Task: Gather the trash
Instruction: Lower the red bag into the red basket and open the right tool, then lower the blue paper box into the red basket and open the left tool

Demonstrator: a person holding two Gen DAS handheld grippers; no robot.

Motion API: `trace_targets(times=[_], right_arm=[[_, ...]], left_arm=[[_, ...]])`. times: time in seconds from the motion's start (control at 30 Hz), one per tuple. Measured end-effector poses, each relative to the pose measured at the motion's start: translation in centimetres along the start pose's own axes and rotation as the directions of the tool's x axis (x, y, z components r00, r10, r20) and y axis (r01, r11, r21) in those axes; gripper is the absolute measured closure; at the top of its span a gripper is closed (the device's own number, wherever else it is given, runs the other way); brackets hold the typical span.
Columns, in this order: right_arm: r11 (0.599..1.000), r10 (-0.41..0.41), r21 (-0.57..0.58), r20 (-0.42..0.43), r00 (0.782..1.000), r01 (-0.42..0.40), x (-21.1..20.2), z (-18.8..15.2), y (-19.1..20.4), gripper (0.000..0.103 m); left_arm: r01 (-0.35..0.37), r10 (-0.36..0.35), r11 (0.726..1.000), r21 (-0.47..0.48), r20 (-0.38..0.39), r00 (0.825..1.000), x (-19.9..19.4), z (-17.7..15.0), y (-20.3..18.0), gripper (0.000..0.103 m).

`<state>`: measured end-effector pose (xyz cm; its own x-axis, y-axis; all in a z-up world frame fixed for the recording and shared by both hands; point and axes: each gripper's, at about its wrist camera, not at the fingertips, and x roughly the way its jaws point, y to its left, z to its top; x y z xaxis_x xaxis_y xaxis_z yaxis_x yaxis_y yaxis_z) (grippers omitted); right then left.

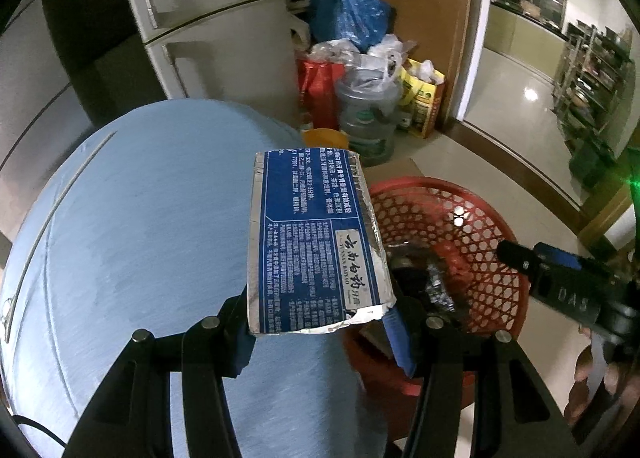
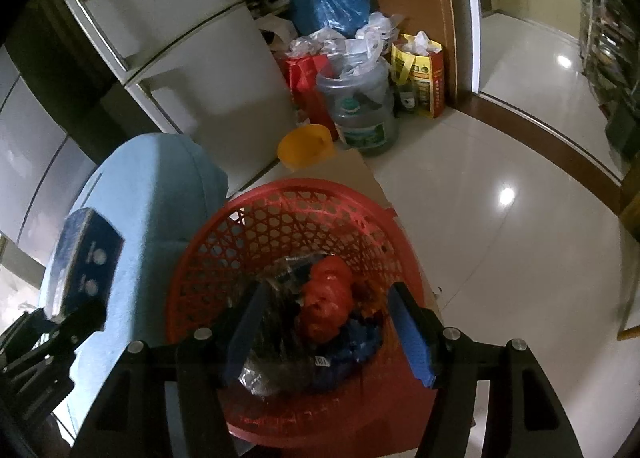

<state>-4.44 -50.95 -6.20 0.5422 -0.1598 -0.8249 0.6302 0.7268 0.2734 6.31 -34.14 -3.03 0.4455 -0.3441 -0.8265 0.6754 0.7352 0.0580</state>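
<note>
The left gripper's (image 1: 320, 322) blue-padded fingers (image 1: 398, 342) are clamped on the near end of a blue toothpaste box (image 1: 316, 242), which sticks out away from the camera, tilted, above the right edge of the light-blue round table (image 1: 140, 226) and just left of the red mesh basket (image 1: 480, 210). The right gripper (image 2: 328, 330) hangs over the basket with its fingers (image 2: 412, 338) spread apart and nothing between them. Below it in the basket lie a crumpled red wrapper (image 2: 326, 306), dark plastic (image 2: 272, 362) and a blue scrap (image 2: 360, 342). Farther off on the floor stand an orange bowl (image 2: 306, 146), a large water jug (image 2: 360, 114) and bags beside a white refrigerator (image 2: 192, 58).
</note>
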Motion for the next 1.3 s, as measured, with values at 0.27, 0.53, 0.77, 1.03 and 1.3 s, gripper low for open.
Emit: trace_targets(times=[0.27,0.53,0.77,1.03,1.3], right_arm=[[0.999,-0.01,0.039,-0.001,1.0,0.01,-0.7,-0.7,-1.8,0.035],[0.998,-0.002,0.059,0.01,1.0,0.001,-1.0,-0.8,-2.6,0.035],[0.998,-0.01,0.068,0.056,0.998,0.006,-2.4,-0.2,-2.7,0.035],[0.998,-0.04,0.056,0.102,0.994,0.035,-3.8,0.6,-2.0,0.029],[0.999,-0.036,0.022,0.106,0.994,0.034,-4.1,0.5,-0.3,0.029]], left_arm=[[0.048,-0.047,0.998,0.05,-0.037,0.998,1.6,0.7,-2.9,0.046],[0.061,-0.056,0.995,0.081,-0.066,0.996,2.6,1.5,-4.3,0.046],[0.089,-0.081,0.993,0.077,-0.102,0.991,3.5,1.7,-4.6,0.045],[0.095,-0.091,0.995,0.021,-0.139,0.986,4.4,1.7,-3.7,0.034],[0.091,-0.09,0.996,0.007,-0.11,0.99,3.1,1.2,-2.6,0.034]])
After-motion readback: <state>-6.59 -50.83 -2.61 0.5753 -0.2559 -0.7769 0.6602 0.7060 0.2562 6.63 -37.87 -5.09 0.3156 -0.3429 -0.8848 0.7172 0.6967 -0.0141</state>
